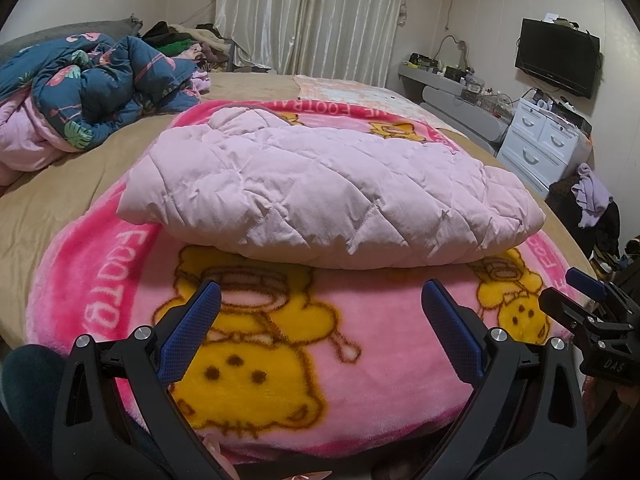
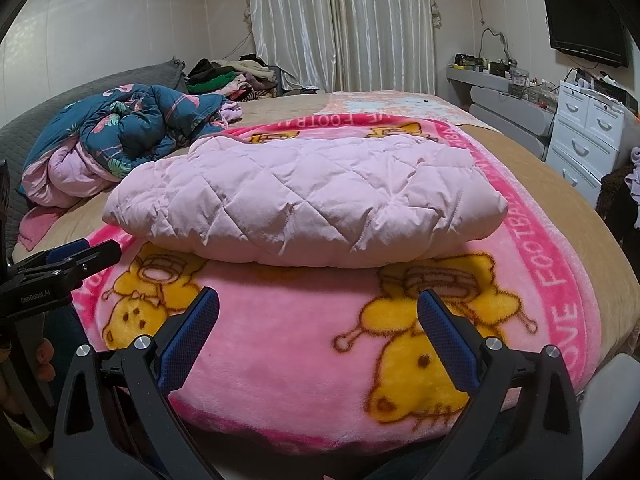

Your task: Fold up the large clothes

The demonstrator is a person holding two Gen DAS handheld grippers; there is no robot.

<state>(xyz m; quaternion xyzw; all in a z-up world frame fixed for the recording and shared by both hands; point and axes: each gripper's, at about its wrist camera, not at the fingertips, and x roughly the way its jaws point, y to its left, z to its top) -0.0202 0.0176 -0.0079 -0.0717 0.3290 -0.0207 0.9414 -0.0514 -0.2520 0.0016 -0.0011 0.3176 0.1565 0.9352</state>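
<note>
A pale pink quilted jacket [image 1: 320, 196] lies folded into a thick bundle on a pink cartoon blanket [image 1: 304, 344] spread over the bed; it also shows in the right wrist view [image 2: 304, 200] on the same blanket [image 2: 304, 344]. My left gripper [image 1: 320, 292] is open and empty, held low over the blanket a short way in front of the jacket. My right gripper [image 2: 318, 300] is open and empty, also just short of the jacket's near edge. The right gripper shows at the right edge of the left wrist view [image 1: 568, 292]; the left gripper shows at the left edge of the right wrist view [image 2: 86, 252].
A crumpled dark blue floral quilt [image 1: 100, 88] lies at the bed's far left, with a pile of clothes [image 1: 184, 40] behind it. White drawers [image 1: 540, 140] and a wall TV [image 1: 558, 56] stand at right. Curtains [image 1: 308, 16] hang at the back.
</note>
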